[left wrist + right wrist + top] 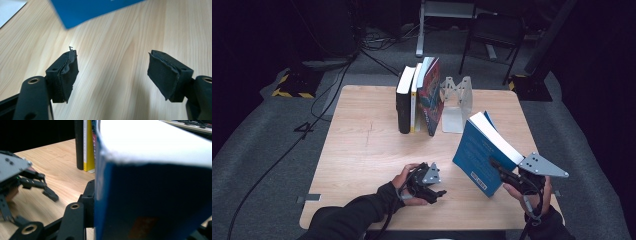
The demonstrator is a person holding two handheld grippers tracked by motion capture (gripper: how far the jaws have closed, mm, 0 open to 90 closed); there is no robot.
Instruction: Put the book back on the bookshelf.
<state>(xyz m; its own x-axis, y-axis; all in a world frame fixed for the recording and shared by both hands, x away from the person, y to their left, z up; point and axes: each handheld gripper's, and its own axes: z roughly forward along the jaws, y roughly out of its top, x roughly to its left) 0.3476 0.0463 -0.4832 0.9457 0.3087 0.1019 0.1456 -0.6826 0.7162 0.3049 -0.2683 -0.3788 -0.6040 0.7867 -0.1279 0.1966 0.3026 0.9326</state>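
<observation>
Near edge, left: left gripper (436, 192), held in a person's left hand (404, 181) low over the wooden table (362, 150). Its jaws stand apart with bare tabletop between the pads; nothing is held.

Near edge, right: right gripper (502, 172), in the person's right hand (532, 192), grey three-cornered plate on top. Its jaws are closed on the near lower corner of the blue book (479, 155); in the right gripper view the left pad presses flat against the cover (150, 202).

Middle, right: the blue book is tilted, spine side toward the table, white page edge facing up and to the right. It lies just right of the left gripper, apart from it.

Far, centre: row of upright books (419, 97), one black, one yellow-edged, one with a red patterned cover leaning left against them.

Far, just right of the row: pale metal bookend (457, 102), well apart from the blue book.
</observation>
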